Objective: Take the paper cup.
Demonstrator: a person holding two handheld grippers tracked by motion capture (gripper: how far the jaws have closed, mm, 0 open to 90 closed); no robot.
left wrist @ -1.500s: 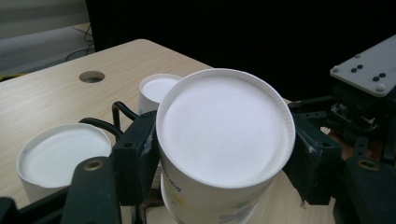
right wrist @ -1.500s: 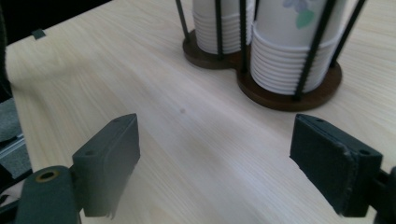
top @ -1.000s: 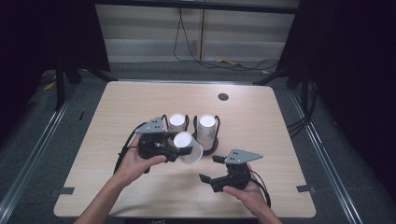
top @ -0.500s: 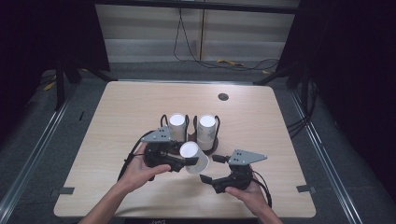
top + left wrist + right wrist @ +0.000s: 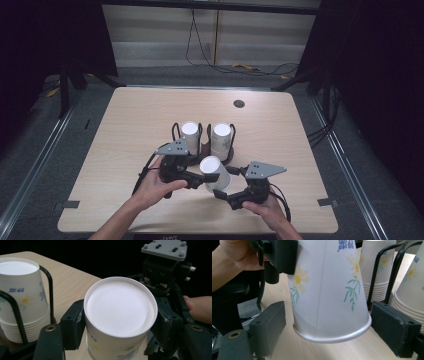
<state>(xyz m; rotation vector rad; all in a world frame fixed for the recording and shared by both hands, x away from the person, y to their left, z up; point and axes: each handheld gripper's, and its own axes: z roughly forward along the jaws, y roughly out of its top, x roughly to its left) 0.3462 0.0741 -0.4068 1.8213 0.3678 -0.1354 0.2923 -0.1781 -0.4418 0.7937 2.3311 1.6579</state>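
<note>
So the left gripper is pinching an upside-down paper cup near its closed end, pads pressed into the wall on both sides; you can see that nicely in the left gripper view. The right gripper has just been opening its jaws, and they now stand spread on either side of the cup's rolled rim, with a gap on each side, so nothing's squeezed there.

Looks to me like a handover or a two-handed separation step: the cup is lifted off, hanging just in front of the wire cup holder, on the person's side of it. The two cup stacks sit in that holder, right behind the held cup.

Next move, I'd guess: the right jaws need to close gently around the rim end without crushing it, while the left keeps steady.
</note>
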